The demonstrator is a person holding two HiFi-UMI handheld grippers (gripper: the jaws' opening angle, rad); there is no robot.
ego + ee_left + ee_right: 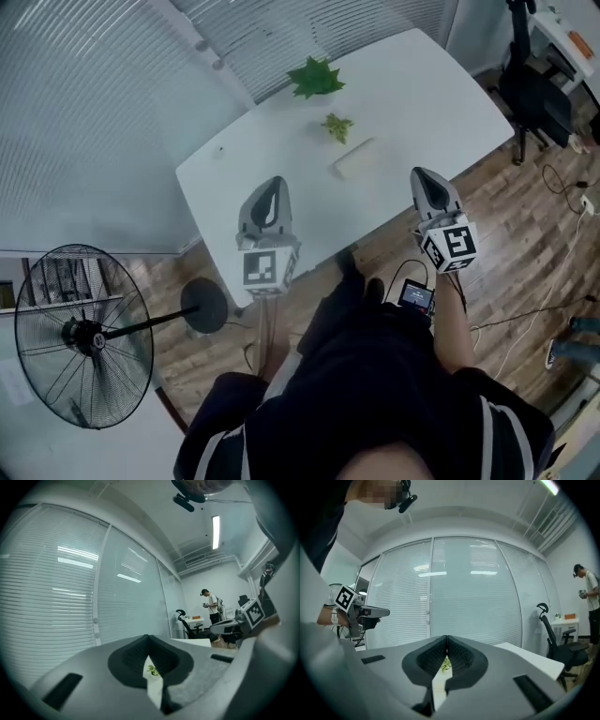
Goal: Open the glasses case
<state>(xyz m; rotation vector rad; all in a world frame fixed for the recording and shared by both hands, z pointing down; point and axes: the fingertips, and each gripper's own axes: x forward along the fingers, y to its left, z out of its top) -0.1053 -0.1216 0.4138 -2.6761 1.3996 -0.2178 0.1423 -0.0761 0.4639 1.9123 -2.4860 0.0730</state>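
Glasses case: pale oblong glasses case (354, 157), lying flat on the white rounded table (441, 103), toward the near edge; touched by neither gripper.
Left gripper: grey two-jaw left gripper (273, 185), held above the near left part of the table; jaws closed tip to tip with nothing between them; near side and left of the case, well apart from it.
Right gripper: grey two-jaw right gripper (424, 174), at the near right edge of the table; jaws pressed together and empty; right of the case, apart from it.
Plants: large green leaf-shaped decoration (315, 77) at the far side of the table; small green sprig (337, 127) just beyond the case, visible through the slit under both pairs of jaws in the gripper views.
Floor: brown wooden planks (506, 216), with a black standing fan (80, 336) at the left.
Chair: black office chair (536, 98) past the right end of the table.
Walls: glass panels with white slatted blinds (84, 94) behind the table.
Background: another person (213, 605) standing far off in the room.
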